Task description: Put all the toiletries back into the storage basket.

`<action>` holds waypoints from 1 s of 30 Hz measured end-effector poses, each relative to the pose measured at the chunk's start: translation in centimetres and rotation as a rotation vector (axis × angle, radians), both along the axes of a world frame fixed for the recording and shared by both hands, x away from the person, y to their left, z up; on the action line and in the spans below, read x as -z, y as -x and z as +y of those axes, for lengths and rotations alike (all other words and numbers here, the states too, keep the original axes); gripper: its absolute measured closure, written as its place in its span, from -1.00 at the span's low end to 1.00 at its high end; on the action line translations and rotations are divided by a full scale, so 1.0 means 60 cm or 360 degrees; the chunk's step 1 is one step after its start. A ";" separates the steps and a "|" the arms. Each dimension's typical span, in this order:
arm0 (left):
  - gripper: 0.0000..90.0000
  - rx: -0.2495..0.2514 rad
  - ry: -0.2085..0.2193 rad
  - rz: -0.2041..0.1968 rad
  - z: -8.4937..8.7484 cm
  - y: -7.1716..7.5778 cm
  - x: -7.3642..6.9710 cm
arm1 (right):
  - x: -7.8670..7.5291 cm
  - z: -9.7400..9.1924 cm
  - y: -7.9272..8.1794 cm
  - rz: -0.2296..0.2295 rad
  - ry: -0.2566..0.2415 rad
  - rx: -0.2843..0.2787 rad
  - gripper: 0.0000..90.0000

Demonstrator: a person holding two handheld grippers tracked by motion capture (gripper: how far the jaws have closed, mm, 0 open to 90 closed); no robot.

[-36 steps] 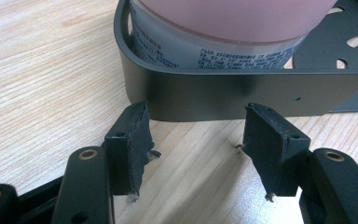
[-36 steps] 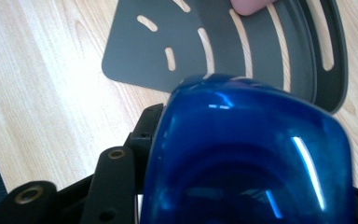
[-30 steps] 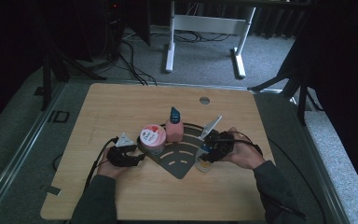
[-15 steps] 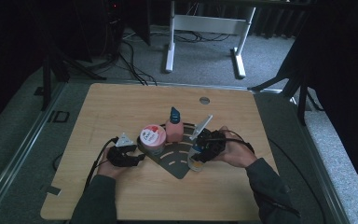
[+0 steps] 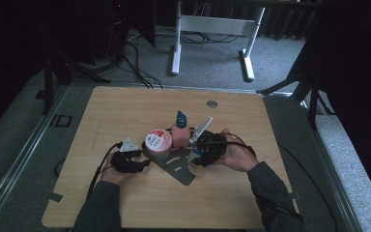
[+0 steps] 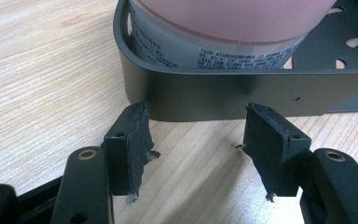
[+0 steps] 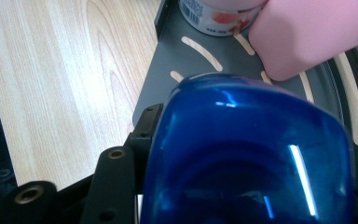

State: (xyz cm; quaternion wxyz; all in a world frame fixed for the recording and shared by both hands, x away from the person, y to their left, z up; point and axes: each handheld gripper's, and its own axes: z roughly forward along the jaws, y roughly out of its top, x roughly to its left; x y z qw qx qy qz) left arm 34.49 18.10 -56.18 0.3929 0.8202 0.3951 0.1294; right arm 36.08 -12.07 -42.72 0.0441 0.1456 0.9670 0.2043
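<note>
A dark slotted metal tray (image 5: 176, 163) lies at the table's middle. In its left corner stands a round tub with a red lid (image 5: 157, 142), with a pink bottle with a blue cap (image 5: 179, 130) beside it. My right gripper (image 5: 204, 153) is shut on a blue-topped bottle (image 7: 251, 154), held over the tray's right part (image 7: 191, 70); the bottle hides the jaw tips. The left gripper (image 6: 196, 121) rests on the wood just outside the tray's rim (image 6: 242, 88), open with nothing between its pads. The tub (image 6: 223, 32) rises right behind that rim.
Bare wood surrounds the tray, with most room toward the far edge and front left. A round cable hole (image 5: 212, 104) sits near the far edge. The grippers' cables trail over the table near both hands. White desk legs (image 5: 176, 43) stand on the floor beyond.
My right gripper has carried the blue-topped bottle leftward, from the tray's right edge to over the tray. The left gripper has stayed put.
</note>
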 end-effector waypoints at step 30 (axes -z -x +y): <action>-0.09 0.0002 -0.0005 -0.0003 -0.001 0.000 0.000 | 0.008 0.065 -0.015 -0.0033 -0.0020 -0.0020 0.22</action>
